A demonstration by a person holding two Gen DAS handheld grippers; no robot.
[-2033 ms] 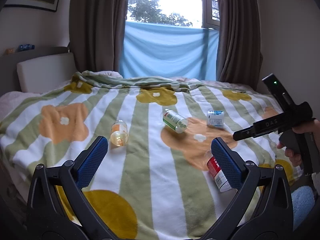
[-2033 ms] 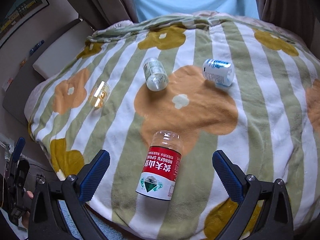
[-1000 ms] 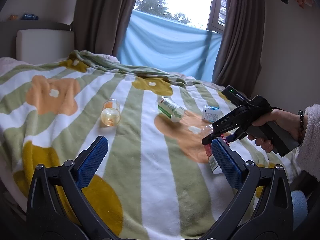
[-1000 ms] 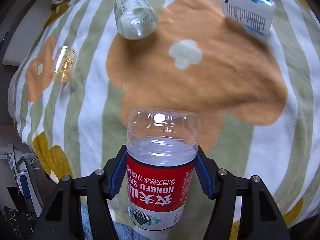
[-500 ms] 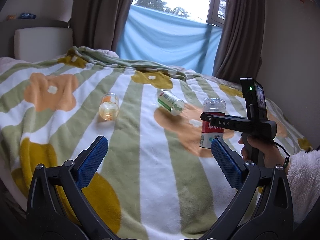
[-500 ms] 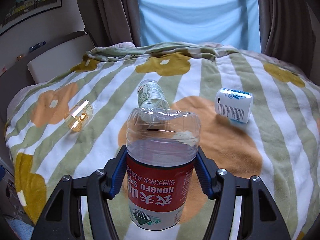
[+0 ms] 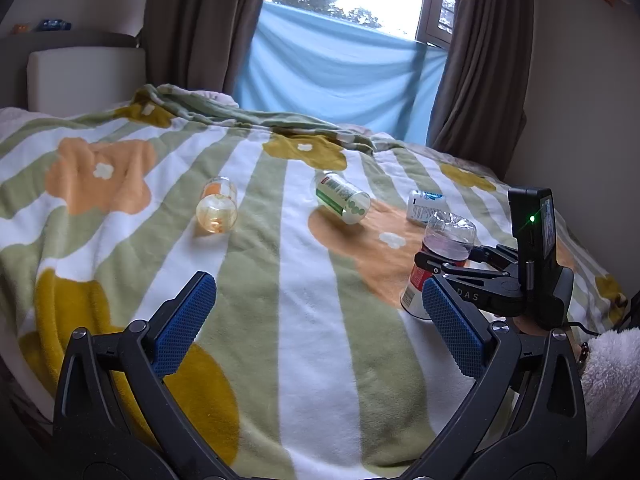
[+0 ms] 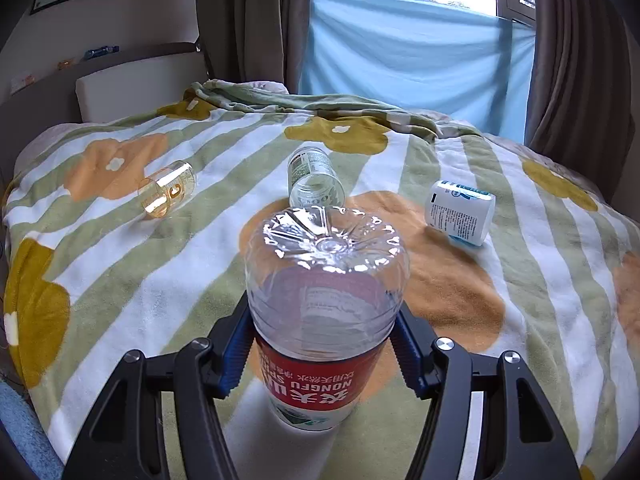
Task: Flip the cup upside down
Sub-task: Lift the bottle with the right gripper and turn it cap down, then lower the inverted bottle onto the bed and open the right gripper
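Observation:
The cup [image 8: 324,300] is a cut clear plastic bottle with a red label. It stands upside down, ribbed base up and open rim down on the flowered blanket [image 8: 120,280]. My right gripper [image 8: 322,348] is shut on its label band, blue pads pressed to both sides. In the left wrist view the same cup [image 7: 444,248] stands at the right, held by the right gripper [image 7: 452,270], with a fuzzy white sleeve behind it. My left gripper [image 7: 320,320] hovers open over the near blanket, holding nothing.
Three more cups lie on their sides farther up the bed: an amber glass [image 8: 166,194], a green-label cup [image 8: 314,182] and a blue-and-white cup [image 8: 460,212]. A headboard cushion [image 7: 84,76] is at the left, with curtains and a window behind the bed.
The right gripper shut on the red-label cup as it lay on its side, lifted it, turned it base-up, then lowered it onto the blanket. The left gripper stayed open and drifted slightly.

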